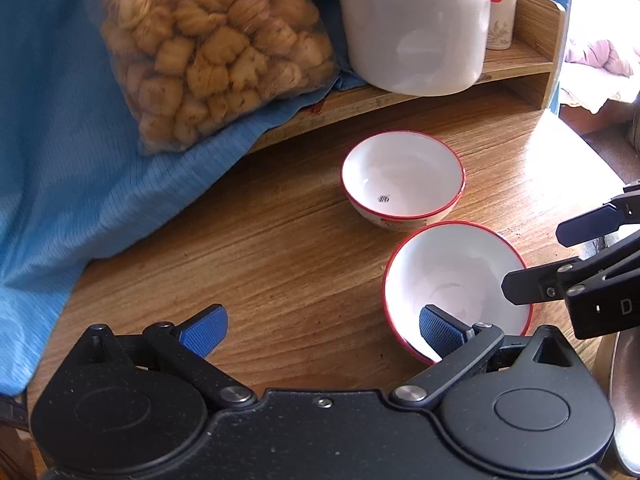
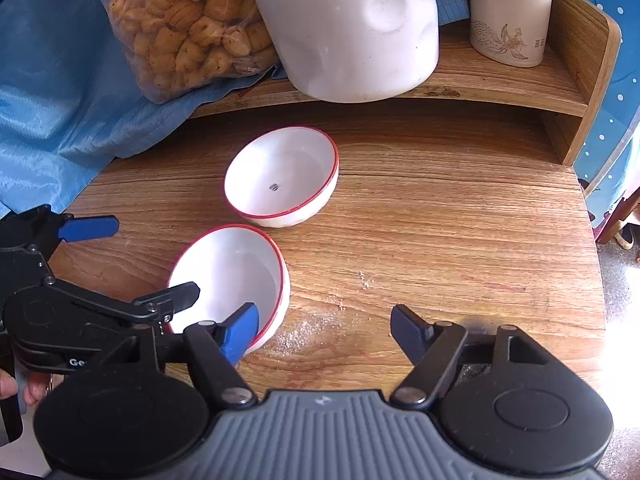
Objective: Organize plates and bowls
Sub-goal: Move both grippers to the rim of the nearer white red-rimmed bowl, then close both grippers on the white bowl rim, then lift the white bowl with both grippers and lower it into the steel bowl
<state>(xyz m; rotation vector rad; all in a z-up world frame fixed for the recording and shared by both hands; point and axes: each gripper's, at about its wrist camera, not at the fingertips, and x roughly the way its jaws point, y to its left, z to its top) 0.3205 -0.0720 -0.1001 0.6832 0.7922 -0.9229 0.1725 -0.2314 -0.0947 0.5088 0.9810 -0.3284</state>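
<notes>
Two white bowls with red rims stand close together on the wooden table [image 2: 440,240]. The far bowl [image 1: 400,172] [image 2: 280,172] has a small dark mark inside and nothing near it. Both grippers are at the near bowl [image 1: 452,276] [image 2: 228,268]. My left gripper [image 1: 322,332] [image 2: 134,262] is open; one finger dips inside the bowl and the other hangs over the bare table beside it. My right gripper [image 2: 324,336] [image 1: 556,256] is open too, straddling the bowl's opposite wall with its blue pad [image 2: 240,336] inside the bowl. No pad presses on the bowl.
A low wooden shelf [image 2: 500,80] at the back carries a bag of biscuits [image 2: 188,28], a white jug with a red handle [image 2: 352,32] and a cream flask [image 2: 508,12]. Blue cloth [image 1: 80,140] drapes the left side. Crumbs [image 2: 304,332] lie by the near bowl.
</notes>
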